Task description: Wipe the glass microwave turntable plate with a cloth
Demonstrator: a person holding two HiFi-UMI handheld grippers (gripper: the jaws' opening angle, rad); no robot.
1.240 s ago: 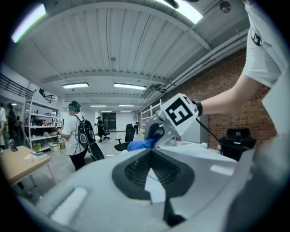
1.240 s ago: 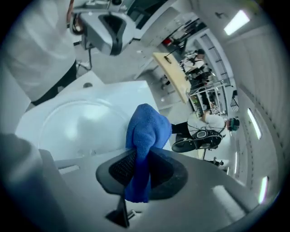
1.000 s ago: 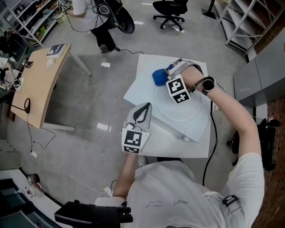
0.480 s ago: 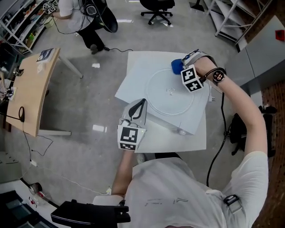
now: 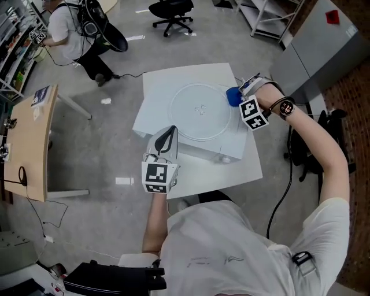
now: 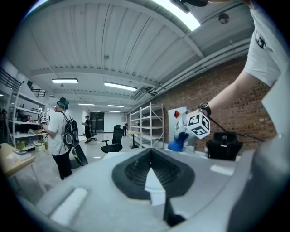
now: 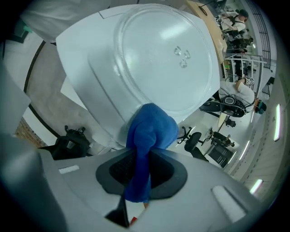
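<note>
The round glass turntable plate [image 5: 199, 111] lies flat on a white slab [image 5: 153, 101] on the white table [image 5: 234, 170]. My right gripper [image 5: 238, 93] is shut on a bunched blue cloth [image 5: 233, 96], which presses at the plate's right rim. In the right gripper view the blue cloth [image 7: 149, 131] bulges out of the right gripper [image 7: 144, 152], and the plate [image 7: 167, 54] spreads beyond it. My left gripper [image 5: 170, 132] hovers at the slab's near left edge, shut and empty, its tip [image 6: 152, 150] pointing level across the room.
A person with a backpack [image 5: 65, 29] stands at the far left, beside a wooden table [image 5: 29, 139]. An office chair [image 5: 171, 10] is behind the table, another black chair [image 5: 306, 147] to its right. A cable [image 5: 283, 191] hangs off the right side.
My right gripper has carried the cloth from the plate's far left rim round the far edge to its right rim. The left gripper has stayed at the near left edge.
</note>
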